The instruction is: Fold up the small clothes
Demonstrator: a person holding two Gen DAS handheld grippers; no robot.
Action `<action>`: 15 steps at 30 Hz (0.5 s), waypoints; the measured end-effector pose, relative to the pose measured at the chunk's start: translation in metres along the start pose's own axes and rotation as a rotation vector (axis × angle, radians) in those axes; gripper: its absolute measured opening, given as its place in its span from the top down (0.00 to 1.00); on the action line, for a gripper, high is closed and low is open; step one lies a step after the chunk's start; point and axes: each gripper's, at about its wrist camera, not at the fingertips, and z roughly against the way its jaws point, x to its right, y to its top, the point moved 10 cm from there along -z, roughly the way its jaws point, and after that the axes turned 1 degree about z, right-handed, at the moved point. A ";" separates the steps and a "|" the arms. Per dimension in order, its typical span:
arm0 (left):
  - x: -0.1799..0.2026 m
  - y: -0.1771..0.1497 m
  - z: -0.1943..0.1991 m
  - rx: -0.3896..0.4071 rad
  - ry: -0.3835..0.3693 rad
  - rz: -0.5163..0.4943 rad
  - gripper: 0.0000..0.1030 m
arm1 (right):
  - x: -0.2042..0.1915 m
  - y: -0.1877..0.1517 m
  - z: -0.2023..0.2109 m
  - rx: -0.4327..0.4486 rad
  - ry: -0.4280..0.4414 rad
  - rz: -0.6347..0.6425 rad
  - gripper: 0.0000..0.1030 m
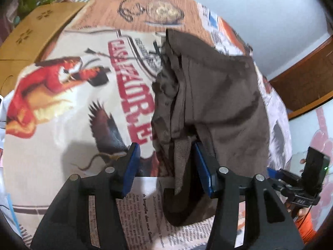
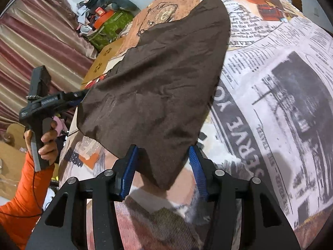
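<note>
A small brown garment (image 1: 218,95) lies partly folded on a printed bed cover (image 1: 62,166), with bunched folds along its left side. My left gripper (image 1: 166,166) is open; a strip of the brown cloth hangs between its blue pads, close to the right pad (image 1: 203,166). In the right wrist view the same garment (image 2: 158,79) spreads flat, and its near corner points down between the pads of my right gripper (image 2: 163,166), which stand apart and open. The left gripper (image 2: 52,104) shows at the cloth's left edge, held by a hand (image 2: 49,141).
A cardboard box (image 1: 31,35) sits beyond the bed's far left. A wooden panel (image 1: 308,79) stands at the right. Striped curtains (image 2: 31,41) and a pile of clutter (image 2: 104,14) lie behind. An orange sleeve (image 2: 18,204) is at the lower left. The cover (image 2: 281,104) carries newspaper print.
</note>
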 end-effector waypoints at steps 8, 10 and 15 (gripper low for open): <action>0.012 0.012 -0.019 0.013 0.027 -0.060 0.49 | -0.003 -0.005 -0.001 -0.021 -0.032 0.074 0.85; 0.013 0.015 -0.020 0.014 0.023 -0.057 0.49 | 0.000 -0.005 0.000 -0.017 -0.028 0.065 0.91; 0.012 0.014 -0.016 0.002 -0.022 -0.035 0.49 | 0.006 -0.009 0.015 -0.003 -0.045 0.089 0.94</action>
